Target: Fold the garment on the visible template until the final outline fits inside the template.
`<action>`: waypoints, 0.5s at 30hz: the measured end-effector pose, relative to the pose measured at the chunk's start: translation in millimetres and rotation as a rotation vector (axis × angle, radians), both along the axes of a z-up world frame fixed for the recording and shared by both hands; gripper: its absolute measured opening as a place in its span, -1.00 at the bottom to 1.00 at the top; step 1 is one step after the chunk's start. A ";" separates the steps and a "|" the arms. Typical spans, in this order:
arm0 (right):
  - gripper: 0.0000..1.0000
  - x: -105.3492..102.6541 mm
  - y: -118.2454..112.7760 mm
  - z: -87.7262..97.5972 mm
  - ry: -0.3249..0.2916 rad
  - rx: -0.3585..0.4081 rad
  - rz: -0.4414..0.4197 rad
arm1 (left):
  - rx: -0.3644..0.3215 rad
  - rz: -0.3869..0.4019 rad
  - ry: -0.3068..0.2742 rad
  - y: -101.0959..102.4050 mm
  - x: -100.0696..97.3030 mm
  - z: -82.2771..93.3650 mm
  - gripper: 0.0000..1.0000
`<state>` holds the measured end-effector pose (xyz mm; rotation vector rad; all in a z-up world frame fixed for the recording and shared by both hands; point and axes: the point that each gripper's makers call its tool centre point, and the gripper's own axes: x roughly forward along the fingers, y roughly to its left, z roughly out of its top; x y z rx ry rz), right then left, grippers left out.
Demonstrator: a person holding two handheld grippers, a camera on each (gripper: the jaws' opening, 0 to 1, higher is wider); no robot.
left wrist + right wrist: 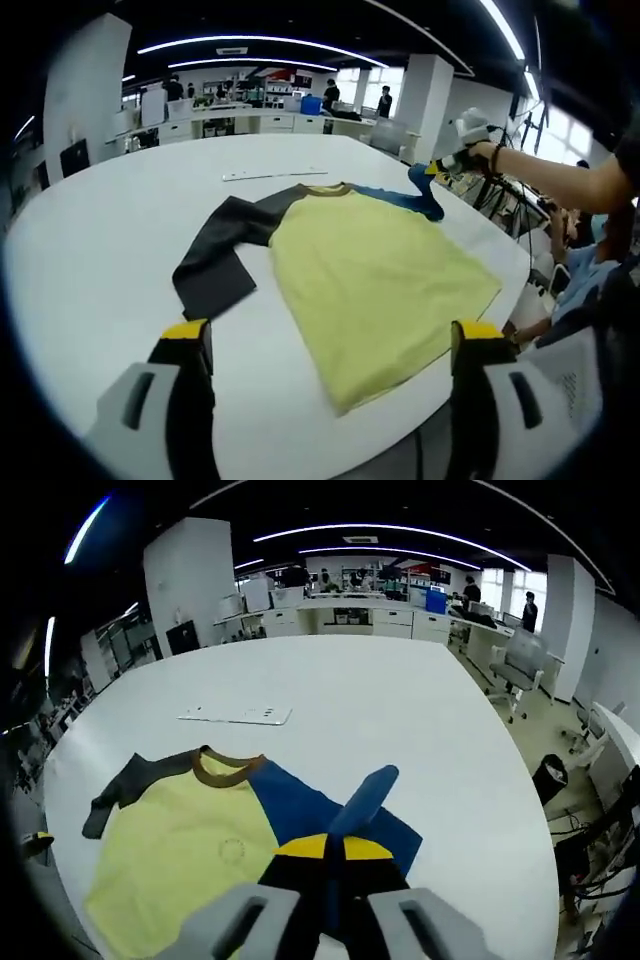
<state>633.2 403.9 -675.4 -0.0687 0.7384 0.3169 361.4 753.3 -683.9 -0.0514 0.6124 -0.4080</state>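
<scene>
Garment: a yellow raglan shirt (375,285) with a brown collar is lying spread on the white desk (110,250), its hem hanging over the near edge at 6 o'clock in the left gripper view.
Dark sleeve: the grey sleeve (215,260) is lying bent on the desk at 9 o'clock from the yellow body.
Blue sleeve: the blue sleeve (350,810) is being lifted off the desk, its cuff sticking up toward 1 o'clock in the right gripper view.
Left gripper: the left gripper (330,345) is hovering in front of the hem with its jaws standing wide apart, touching nothing; the shirt is lying between and beyond them toward 12 o'clock.
Right gripper: the right gripper (334,848) is pinching the blue sleeve, its yellow-tipped jaws pressed together on the cloth; in the left gripper view it is showing at 2 o'clock, carried by a person's hand.
White strip: a flat white strip (235,715) is lying on the desk beyond the collar, well apart from the shirt.
Background: office desks and people are standing far behind.
</scene>
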 end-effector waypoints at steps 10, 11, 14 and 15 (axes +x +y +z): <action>-1.00 4.5 32.9 6.2 -0.010 -0.017 0.065 | 0.008 0.006 0.007 3.1 -1.3 -2.2 0.98; -1.00 4.6 35.2 6.5 -0.012 -0.024 0.070 | 0.006 0.007 0.008 3.4 -1.5 -2.2 0.98; -1.00 4.6 46.6 7.8 -0.018 -0.057 0.101 | 0.006 0.012 0.009 5.1 -2.0 -2.9 0.98; -1.00 4.6 50.1 8.3 -0.018 -0.059 0.108 | 0.007 0.013 0.009 5.8 -2.0 -3.2 0.98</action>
